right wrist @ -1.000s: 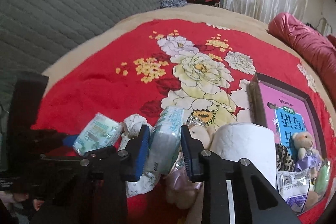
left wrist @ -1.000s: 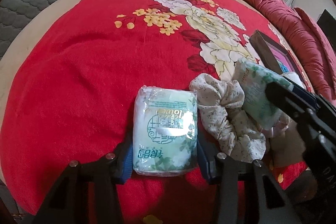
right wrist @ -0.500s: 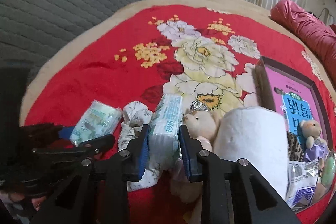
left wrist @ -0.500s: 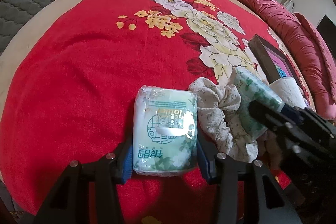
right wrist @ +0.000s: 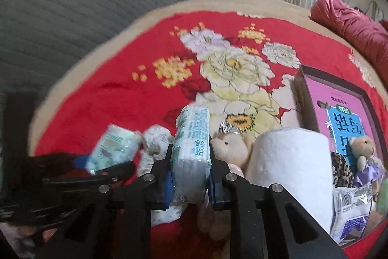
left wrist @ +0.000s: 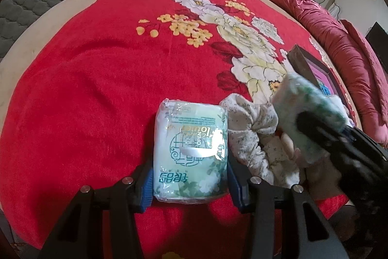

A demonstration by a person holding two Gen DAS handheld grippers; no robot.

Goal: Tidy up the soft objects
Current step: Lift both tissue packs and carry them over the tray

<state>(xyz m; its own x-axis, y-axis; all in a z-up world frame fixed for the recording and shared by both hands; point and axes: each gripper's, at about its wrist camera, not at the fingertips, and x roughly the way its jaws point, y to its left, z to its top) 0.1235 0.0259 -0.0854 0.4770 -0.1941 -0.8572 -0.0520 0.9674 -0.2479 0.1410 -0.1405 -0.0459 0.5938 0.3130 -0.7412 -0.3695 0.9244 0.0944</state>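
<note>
My left gripper (left wrist: 190, 183) is shut on a flat green-and-white tissue pack (left wrist: 191, 152) lying on the red floral blanket (left wrist: 97, 89). My right gripper (right wrist: 190, 182) is shut on a second tissue pack (right wrist: 192, 154), held on edge and lifted; it shows blurred in the left wrist view (left wrist: 308, 113). A floral cloth scrunchie (left wrist: 254, 132) lies between the two packs. A beige plush toy (right wrist: 230, 149) with a silver crown and a white paper roll (right wrist: 293, 166) sit right of the right gripper.
A dark box (right wrist: 312, 98) with a pink lining holds a small teddy (right wrist: 363, 152) and packets at the right. A rolled red quilt (left wrist: 339, 52) lies along the far right. A grey quilted headboard (right wrist: 84, 16) stands to the left.
My right gripper has lifted its tissue pack up and away from the plush toy and scrunchie. The left gripper and its pack have stayed in place.
</note>
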